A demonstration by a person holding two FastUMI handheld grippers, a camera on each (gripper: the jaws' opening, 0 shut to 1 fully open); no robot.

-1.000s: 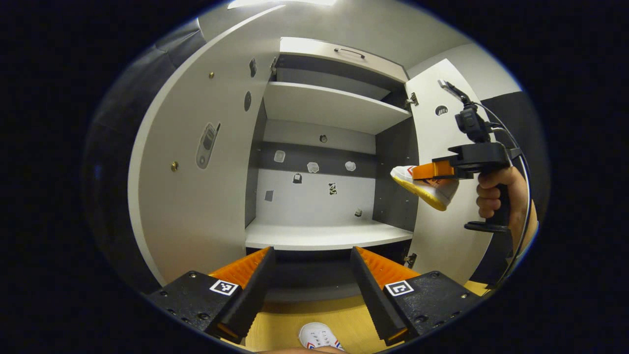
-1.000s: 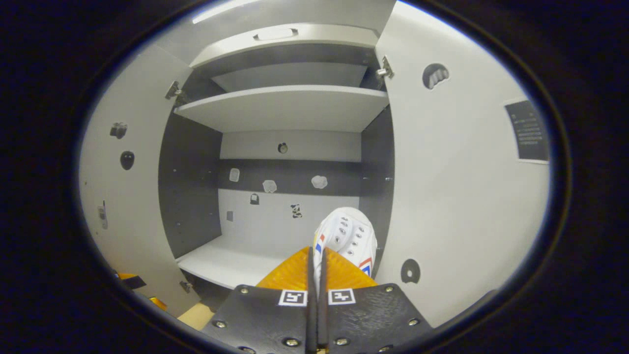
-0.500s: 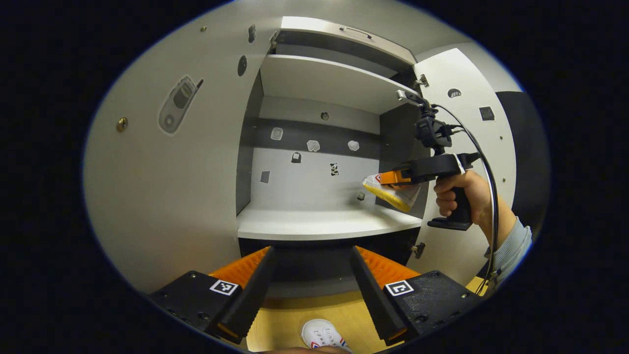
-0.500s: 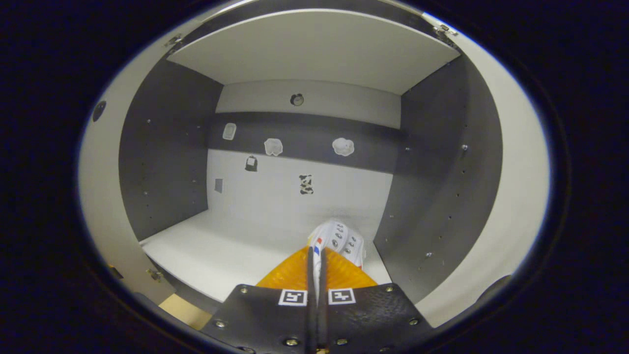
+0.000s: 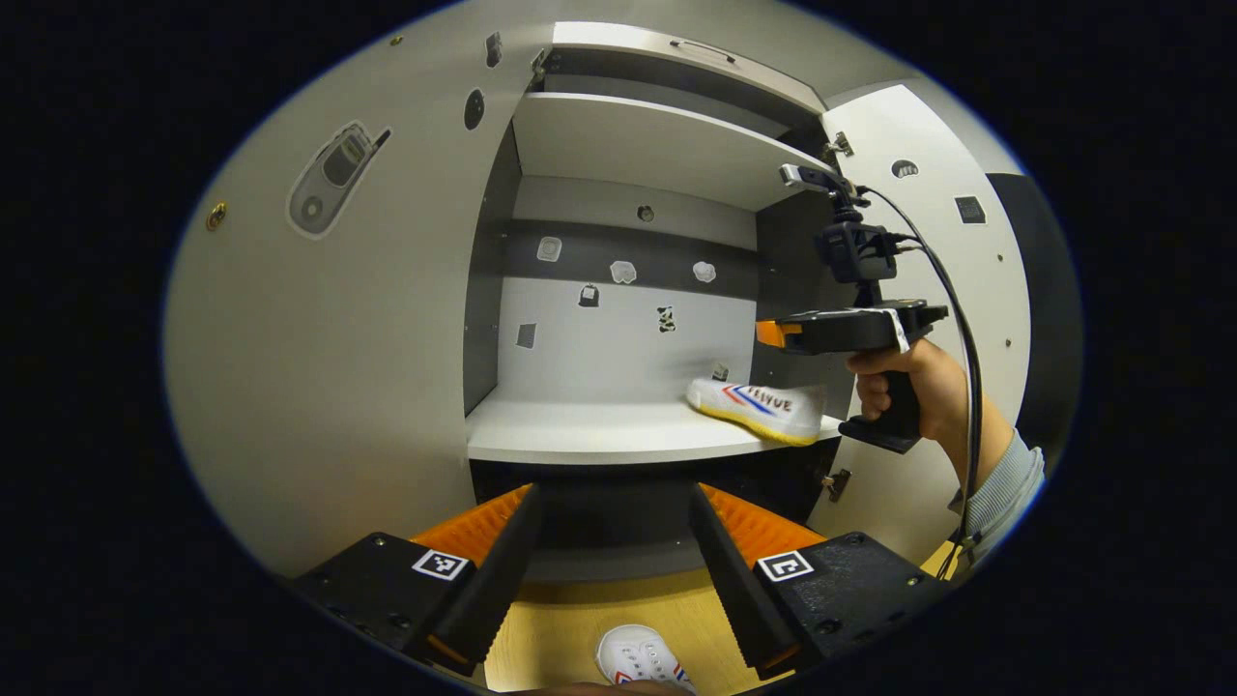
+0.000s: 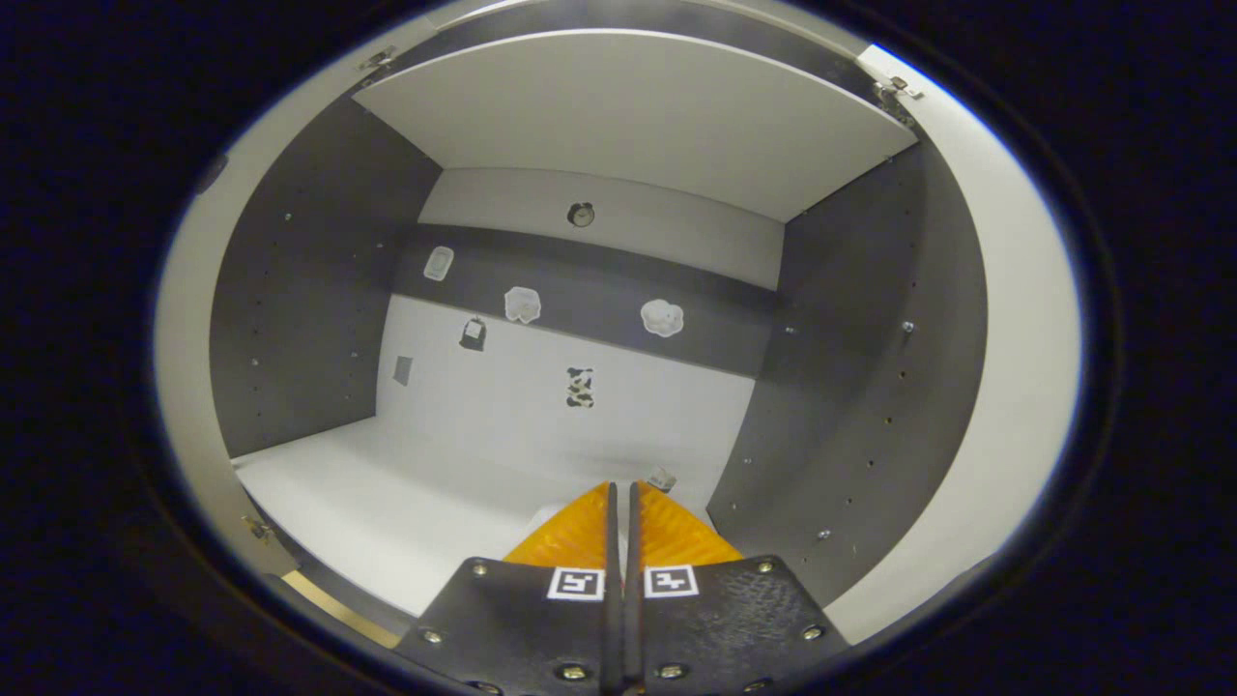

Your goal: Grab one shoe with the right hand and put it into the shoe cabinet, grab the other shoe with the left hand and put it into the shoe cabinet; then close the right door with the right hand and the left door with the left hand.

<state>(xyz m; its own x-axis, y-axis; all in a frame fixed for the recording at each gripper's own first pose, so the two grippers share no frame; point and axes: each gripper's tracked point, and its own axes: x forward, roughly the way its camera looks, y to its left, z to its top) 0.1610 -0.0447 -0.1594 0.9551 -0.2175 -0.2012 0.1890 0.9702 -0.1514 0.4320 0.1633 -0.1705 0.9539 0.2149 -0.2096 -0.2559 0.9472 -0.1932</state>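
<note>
between the left gripper (image 5: 611, 570)'s fingers nothing is being held; they are standing spread wide apart above the wooden floor (image 5: 570, 633), where the second shoe (image 5: 640, 659) is lying, toe toward the cabinet by the look of its laces. over at the shelf (image 5: 580, 435)'s right end, the right gripper (image 5: 778, 333) is hanging just above the first shoe (image 5: 759, 406), apart from it; in the right gripper view its fingers (image 6: 580, 527) are lying pressed together with nothing between them. that shoe is resting sole-down at the shelf's front right corner, against the cabinet's right wall, its long axis running along the front edge and angled slightly inward, toe toward the shelf's middle, heel at the corner.

so the first placing looks done, to my eye. the next move is calling for the right hand (image 5: 908, 387) to clear the cabinet, and for the left gripper to be dipping to the floor shoe, closing on its collar or side. both doors, left door (image 5: 319, 367) and right door (image 5: 918, 483), are standing open.
</note>
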